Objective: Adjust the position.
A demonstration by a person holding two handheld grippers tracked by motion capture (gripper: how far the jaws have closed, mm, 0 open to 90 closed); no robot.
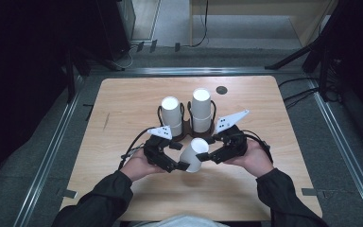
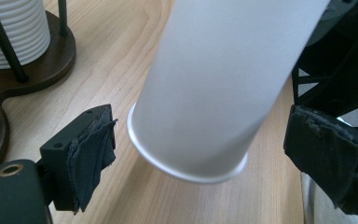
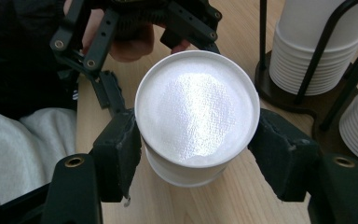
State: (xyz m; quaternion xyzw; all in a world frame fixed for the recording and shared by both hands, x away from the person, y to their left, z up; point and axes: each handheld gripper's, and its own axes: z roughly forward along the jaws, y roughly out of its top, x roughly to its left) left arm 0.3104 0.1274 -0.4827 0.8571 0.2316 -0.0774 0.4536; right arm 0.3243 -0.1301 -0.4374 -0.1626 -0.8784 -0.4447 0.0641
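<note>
Paper cup (image 1: pixel 194 154) sits tilted between the two grippers, lifted off the wooden table (image 1: pixel 123 104) just in front of the cup holder (image 1: pixel 185 134). Seen from the right gripper view, the right gripper (image 3: pixel 196 149) pinches this cup (image 3: pixel 196 116) near its closed bottom end, one black pad pressed on each side of the wall, with the flat textured bottom facing the camera. In the high view the right gripper (image 1: pixel 211 158) comes in from the right side and the left gripper (image 1: pixel 182 165) from the left, both close to the cup. In the left gripper view the left gripper (image 2: pixel 198 154) has its jaws spread wide around the open rim end of the cup (image 2: pixel 214 84); the cloth-covered pads (image 2: pixel 91 149) stand clear of the wall on both sides, not touching it. The holder is a dark base with thin black rods, carrying two stacks of white cups (image 1: pixel 171 111) standing upside down side by side, the right stack (image 1: pixel 201 109) taller. A small dark round spot (image 1: pixel 221 90) lies on the table beyond the stacks
</note>
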